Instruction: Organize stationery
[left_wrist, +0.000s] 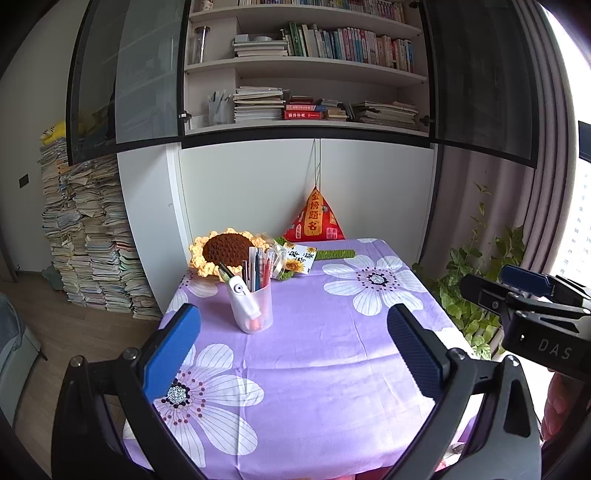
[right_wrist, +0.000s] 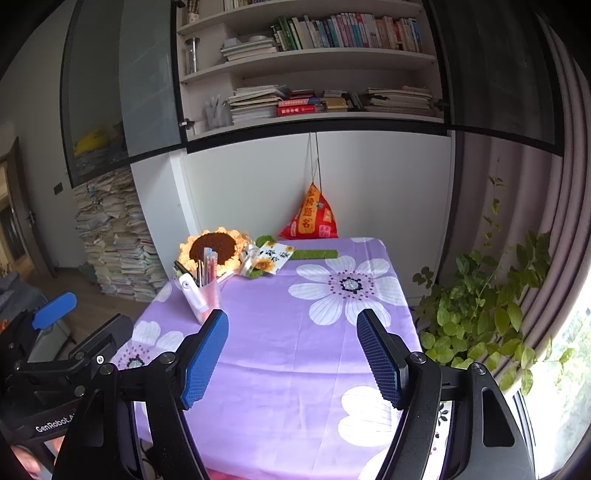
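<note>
While the pen cup (left_wrist: 251, 306) stands upright mid-frame, pens pointing up, left gripper (left_wrist: 293, 345) gapes empty, right gripper (right_wrist: 291, 360) too.

The pen cup (left_wrist: 251, 308) was frosted, translucent plastic. The tablecloth (left_wrist: 332, 354) was smooth, matt printed cloth. The sunflower (left_wrist: 225, 249) was rough crocheted yarn, the gripper pads (left_wrist: 417, 354) ribbed.

A pen cup (left_wrist: 254, 306) stands on the surface (left_wrist: 332, 354) toward its left side, with pens (left_wrist: 258, 269) and a correction tape (left_wrist: 242, 295) in it. Behind the cup lies a crocheted sunflower (left_wrist: 225, 251), a card (left_wrist: 301, 258) to its right. A triangular cushion (left_wrist: 314, 218) sits at the far edge against the cabinet (left_wrist: 258, 184). Stacked books (left_wrist: 88, 240) stand on the floor at left, a plant (right_wrist: 480, 314) at right.
</note>
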